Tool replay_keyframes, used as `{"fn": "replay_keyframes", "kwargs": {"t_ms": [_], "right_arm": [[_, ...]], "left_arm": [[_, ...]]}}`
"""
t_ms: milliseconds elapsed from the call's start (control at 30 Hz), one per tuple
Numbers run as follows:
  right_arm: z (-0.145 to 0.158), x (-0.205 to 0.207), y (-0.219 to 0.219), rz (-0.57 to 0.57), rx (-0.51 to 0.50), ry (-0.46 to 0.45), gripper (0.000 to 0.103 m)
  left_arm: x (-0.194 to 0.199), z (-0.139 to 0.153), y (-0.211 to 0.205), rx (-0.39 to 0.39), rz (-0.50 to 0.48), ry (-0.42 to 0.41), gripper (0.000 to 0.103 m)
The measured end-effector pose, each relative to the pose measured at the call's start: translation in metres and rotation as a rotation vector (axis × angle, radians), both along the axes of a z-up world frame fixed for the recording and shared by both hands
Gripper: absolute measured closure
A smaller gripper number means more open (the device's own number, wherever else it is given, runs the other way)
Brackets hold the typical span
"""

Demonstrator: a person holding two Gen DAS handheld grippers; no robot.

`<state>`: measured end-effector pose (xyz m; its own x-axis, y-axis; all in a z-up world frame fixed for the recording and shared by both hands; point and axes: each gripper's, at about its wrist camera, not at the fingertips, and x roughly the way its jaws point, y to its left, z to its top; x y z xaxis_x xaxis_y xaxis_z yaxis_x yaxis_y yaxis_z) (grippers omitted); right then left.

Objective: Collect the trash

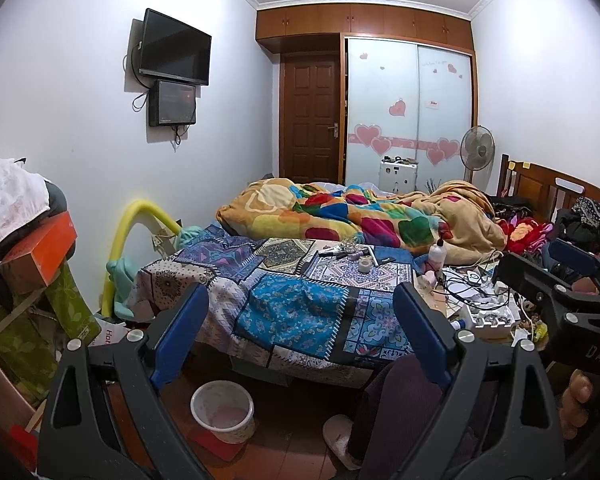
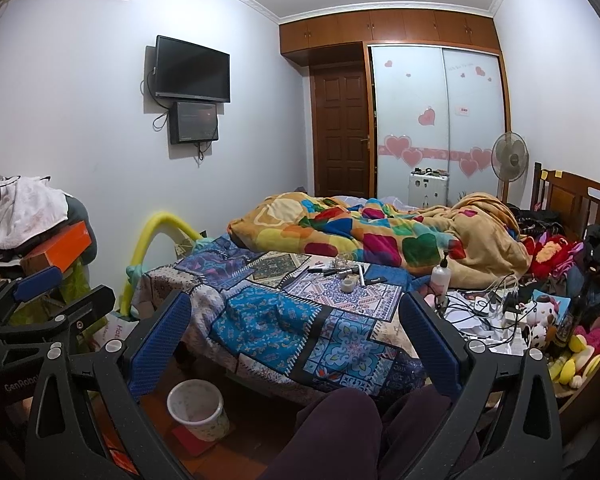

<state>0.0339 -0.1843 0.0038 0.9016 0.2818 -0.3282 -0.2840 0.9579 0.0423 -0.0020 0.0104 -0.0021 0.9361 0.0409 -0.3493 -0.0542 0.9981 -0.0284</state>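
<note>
A white waste bin (image 1: 223, 411) stands on the floor by the bed's near corner; it also shows in the right wrist view (image 2: 196, 408). Small items lie on the patchwork bedspread (image 1: 296, 304): pens, a tape roll (image 1: 364, 265) and a white pump bottle (image 1: 438, 254). My left gripper (image 1: 300, 336) is open and empty, held above the bed's near edge. My right gripper (image 2: 294, 344) is open and empty too. Each gripper shows in the other's view, the right one (image 1: 564, 296) and the left one (image 2: 48, 304).
A colourful quilt (image 1: 360, 216) is bunched mid-bed. Cables, chargers and papers (image 1: 476, 292) clutter the bed's right side, with plush toys (image 2: 556, 320). Boxes and clothes (image 1: 28, 248) pile at the left. My legs (image 2: 352, 432) and a slipper (image 1: 340, 436) are below.
</note>
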Motion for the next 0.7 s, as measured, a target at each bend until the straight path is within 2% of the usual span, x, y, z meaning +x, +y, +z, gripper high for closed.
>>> {"fn": "replay_keyframes", "kwargs": {"t_ms": [500, 700], "right_arm": [[-0.0011, 0.0007, -0.0030, 0.016, 0.000, 0.001, 0.000], [-0.0002, 0.0069, -0.0038, 0.019, -0.014, -0.033, 0.000]], "left_arm": [[0.0013, -0.0022, -0.0043, -0.009, -0.009, 0.007, 0.009], [0.0070, -0.0024, -0.0074, -0.012, -0.012, 0.009, 0.009]]}}
